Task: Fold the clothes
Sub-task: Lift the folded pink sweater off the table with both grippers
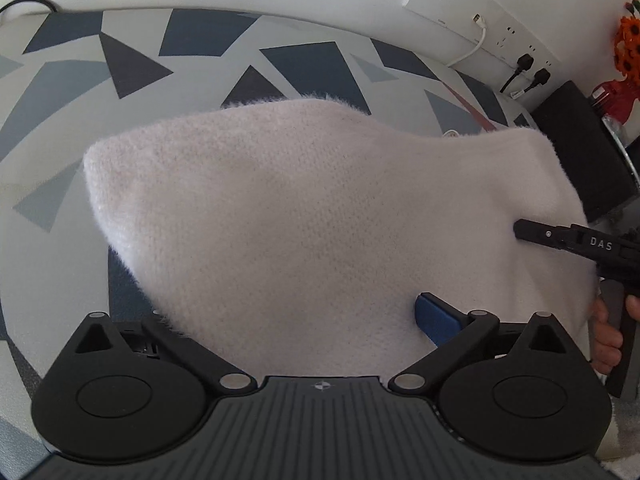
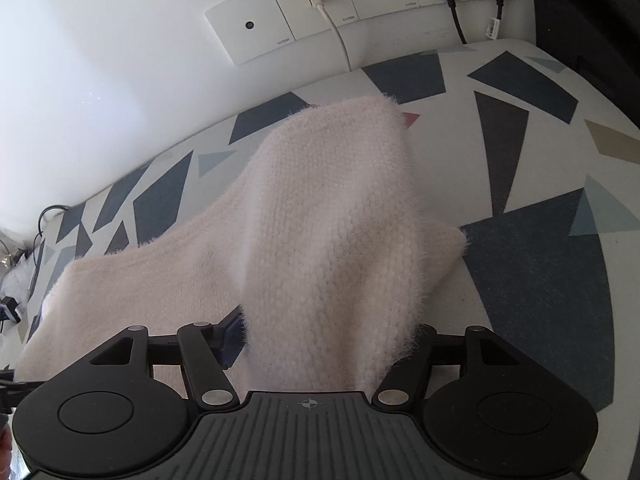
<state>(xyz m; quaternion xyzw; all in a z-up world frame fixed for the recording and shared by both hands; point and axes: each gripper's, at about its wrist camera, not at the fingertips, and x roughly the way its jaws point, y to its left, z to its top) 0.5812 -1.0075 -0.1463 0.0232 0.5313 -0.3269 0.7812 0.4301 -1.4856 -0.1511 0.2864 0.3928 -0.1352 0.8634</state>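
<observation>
both hand-held grippers were buried in the same pale pink fuzzy sweater (image 1: 312, 216); the left hand-held gripper (image 1: 304, 336) had the knit draped across its mouth, one blue pad (image 1: 434, 316) showing at the right while the other side was hidden under fabric, so whether it was pinching the cloth or merely spread beneath it could not be told; the right hand-held gripper (image 2: 320, 344) likewise had a thick fold of the sweater (image 2: 328, 240) running between its linkages, one dark pad (image 2: 232, 328) visible at the left, and its grip could not be told either; in the left wrist view the right hand-held gripper (image 1: 520, 232) reached in from the right edge, its tip against the knit.

the sweater lay mostly on the patterned surface (image 1: 80, 80), with one portion raised and bunched toward the right wrist camera; the wall with its socket panel (image 2: 320, 4) and plugged cables stood close behind.

judging from this, the fold was mid-way, the garment being carried over itself; the risk was slippage, since the fluffy knit was thick and loose and could slide out of a shallow hold, dropping the lifted part in a crumpled heap; uneven pulling between the two sides could also skew the fold line; fibres might snag on the linkages.
</observation>
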